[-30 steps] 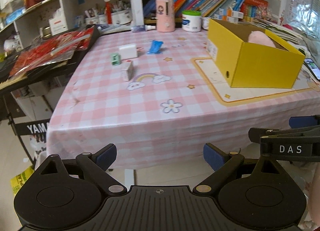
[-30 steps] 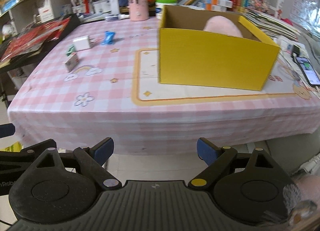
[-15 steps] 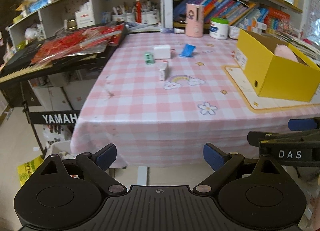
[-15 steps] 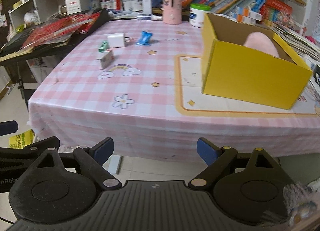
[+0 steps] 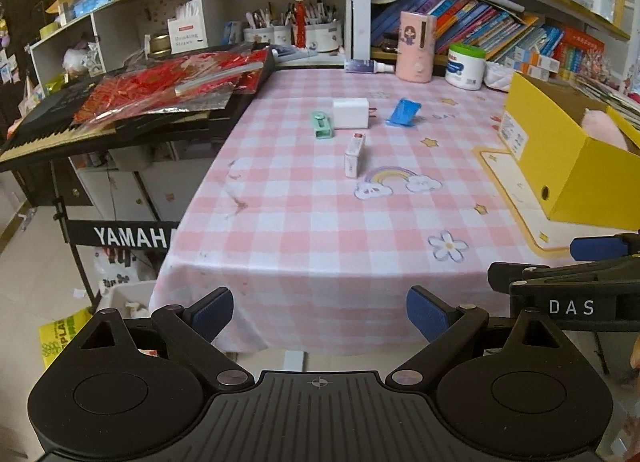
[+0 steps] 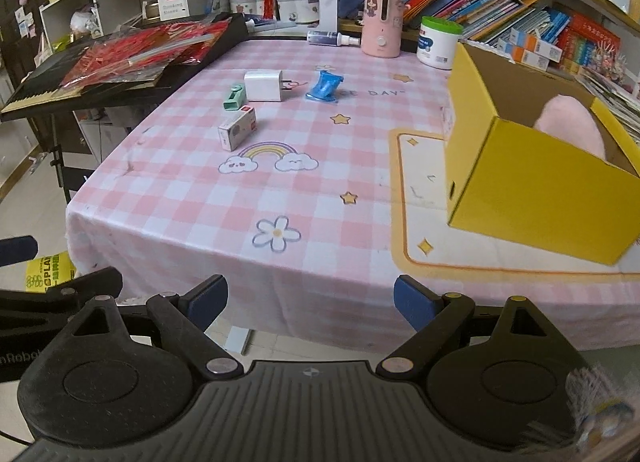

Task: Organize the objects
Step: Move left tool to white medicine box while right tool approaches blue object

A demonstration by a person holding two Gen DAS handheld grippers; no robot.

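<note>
On the pink checked tablecloth (image 5: 320, 222) lie a white charger (image 5: 351, 113), a green clip-like item (image 5: 322, 124), a blue packet (image 5: 405, 112) and a small white box (image 5: 354, 154). The same items show in the right wrist view: charger (image 6: 264, 85), green item (image 6: 234, 97), blue packet (image 6: 326, 86), small box (image 6: 237, 128). A yellow cardboard box (image 6: 536, 182) with a pink soft thing (image 6: 570, 128) inside stands at the right. My left gripper (image 5: 320, 312) and right gripper (image 6: 311, 304) are open and empty, in front of the table's near edge.
A keyboard (image 5: 60, 122) covered with red packets (image 5: 168, 82) stands left of the table. A pink dispenser (image 5: 416, 46), a white jar (image 5: 466, 66) and a spray bottle (image 5: 366, 66) stand at the back. Bookshelves rise behind.
Both views have swung left and drawn closer: the small items moved toward the centre of each view and the yellow box slid to the right. Both grippers stayed open.
</note>
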